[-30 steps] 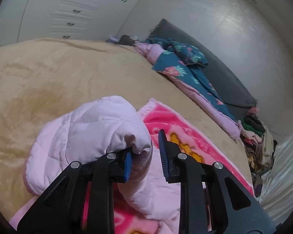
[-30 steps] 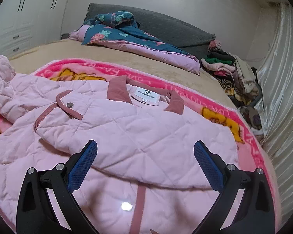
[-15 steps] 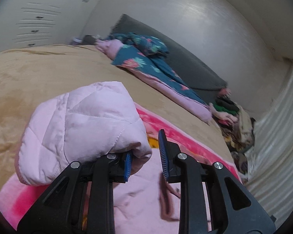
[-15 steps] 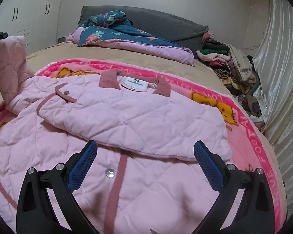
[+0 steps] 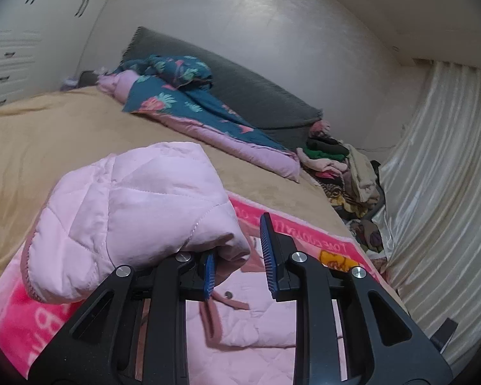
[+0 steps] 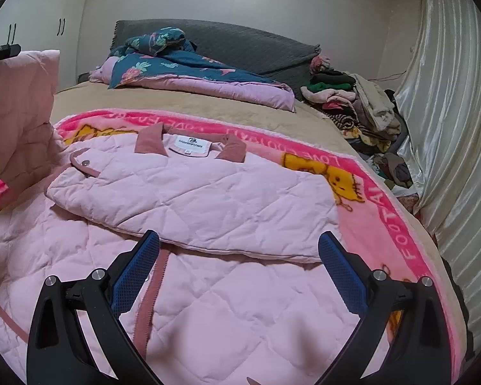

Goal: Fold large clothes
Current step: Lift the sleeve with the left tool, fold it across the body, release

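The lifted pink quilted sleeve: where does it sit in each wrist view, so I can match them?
Left wrist: pink quilted sleeve fills lower left, draped over the left gripper.
Right wrist: it hangs at the far left edge, above the jacket body.
Shared landmark: teal floral quilt against the grey headboard.

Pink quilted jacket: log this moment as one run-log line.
phase: sleeve fold | left gripper: shut on sleeve, lifted | right gripper: open, empty, over jacket | jacket: on pink blanket

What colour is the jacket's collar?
Dusty rose on the collar, darker than the pale pink jacket; clearest in the right wrist view.
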